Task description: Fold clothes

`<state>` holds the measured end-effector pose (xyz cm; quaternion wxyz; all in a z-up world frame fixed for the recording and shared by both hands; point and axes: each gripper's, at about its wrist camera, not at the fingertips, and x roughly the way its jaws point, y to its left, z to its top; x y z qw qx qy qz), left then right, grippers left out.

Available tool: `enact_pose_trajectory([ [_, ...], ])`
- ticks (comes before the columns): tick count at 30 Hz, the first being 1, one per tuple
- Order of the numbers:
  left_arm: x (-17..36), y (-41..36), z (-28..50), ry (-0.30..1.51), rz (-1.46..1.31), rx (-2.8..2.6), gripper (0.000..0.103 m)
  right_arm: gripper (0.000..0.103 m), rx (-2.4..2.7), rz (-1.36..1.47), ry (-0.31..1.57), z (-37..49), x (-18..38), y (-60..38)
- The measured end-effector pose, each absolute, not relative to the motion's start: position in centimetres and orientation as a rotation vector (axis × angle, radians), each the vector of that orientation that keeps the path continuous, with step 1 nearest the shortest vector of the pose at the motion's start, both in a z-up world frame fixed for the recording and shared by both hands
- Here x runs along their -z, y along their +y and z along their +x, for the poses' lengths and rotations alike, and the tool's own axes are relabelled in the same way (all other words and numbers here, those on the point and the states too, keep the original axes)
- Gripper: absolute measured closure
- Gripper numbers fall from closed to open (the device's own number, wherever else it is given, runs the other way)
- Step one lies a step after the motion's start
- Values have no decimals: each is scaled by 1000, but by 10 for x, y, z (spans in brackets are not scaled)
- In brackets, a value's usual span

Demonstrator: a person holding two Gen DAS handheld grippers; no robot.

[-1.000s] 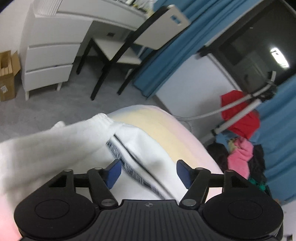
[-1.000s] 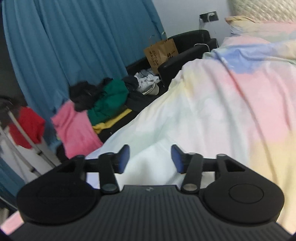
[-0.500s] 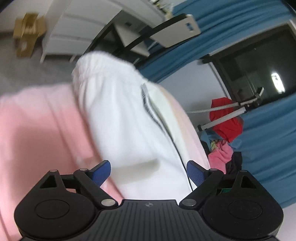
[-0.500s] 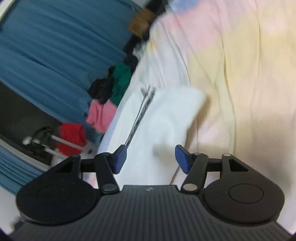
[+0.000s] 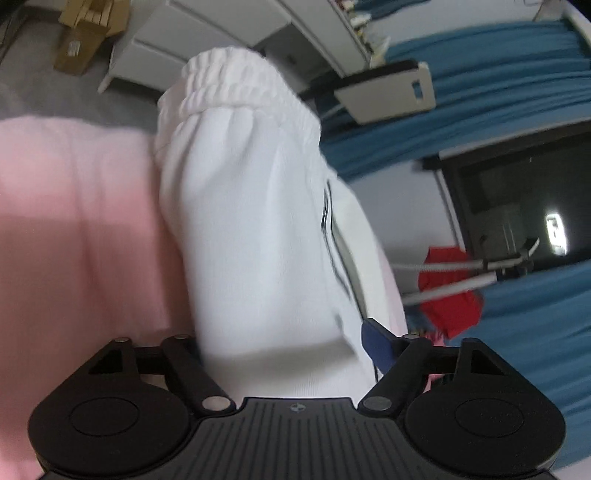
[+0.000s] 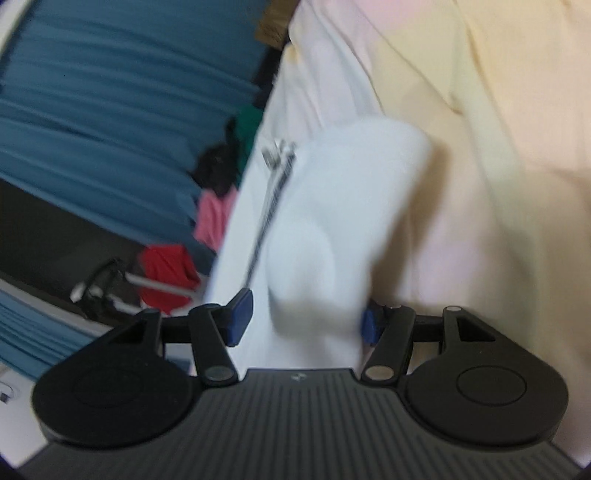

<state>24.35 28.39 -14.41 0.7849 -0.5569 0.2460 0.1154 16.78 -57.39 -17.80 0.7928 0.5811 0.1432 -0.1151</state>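
Note:
A white garment (image 5: 251, 229) with an elastic waistband (image 5: 236, 85) and a dark side stripe (image 5: 328, 236) lies on the pastel bed cover (image 5: 74, 221). My left gripper (image 5: 284, 347) is open at the garment's near end. Fabric fills the gap between its fingers and hides the left pad; the right blue pad (image 5: 376, 345) shows. In the right wrist view the same white garment (image 6: 332, 221) bulges up between the fingers of my right gripper (image 6: 304, 321), which is open, its blue pads on either side of the cloth. The view is blurred.
White drawers (image 5: 166, 44), a cardboard box (image 5: 85, 33) and a chair (image 5: 388, 92) stand beyond the bed. A drying rack with a red garment (image 5: 450, 291) and blue curtains (image 6: 110, 92) are to the side. A pile of clothes (image 6: 218, 206) lies beside the bed.
Both grippers have swung down onto the white garment, and it now sits between the fingers of each. The left view has closed in, and fabric now covers its left pad.

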Motion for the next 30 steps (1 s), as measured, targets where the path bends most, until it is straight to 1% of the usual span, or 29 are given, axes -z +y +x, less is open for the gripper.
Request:
enact_pose_trajectory([
  [1,146,284,247,513,-1204,-260,30,43,248,1234,286,175,179,-576],
  [3,151,286,251,508,-1224,-280,46,45,256,1190,262,188,181,-580],
  [4,152,287,251,506,-1235,-285,51,48,265,1160,262,195,182,-581],
  [6,154,288,251,502,-1257,-295,70,56,284,1106,253,207,183,-582],
  [8,155,289,251,497,-1278,-305,81,76,313,1103,233,214,186,-581],
  [9,152,289,250,492,-1279,-307,86,81,318,1105,228,217,187,-580],
  [11,145,288,247,474,-1270,-301,89,86,337,1076,224,221,185,-575],
  [14,134,287,242,447,-1258,-291,92,88,338,1093,212,208,180,-579],
  [22,105,290,218,445,-1248,-248,93,89,350,1138,198,159,158,-580],
  [26,89,297,199,474,-1253,-217,93,89,377,1200,217,118,153,-583],
  [30,74,303,188,547,-1170,-202,93,89,393,1233,252,95,155,-587],
])
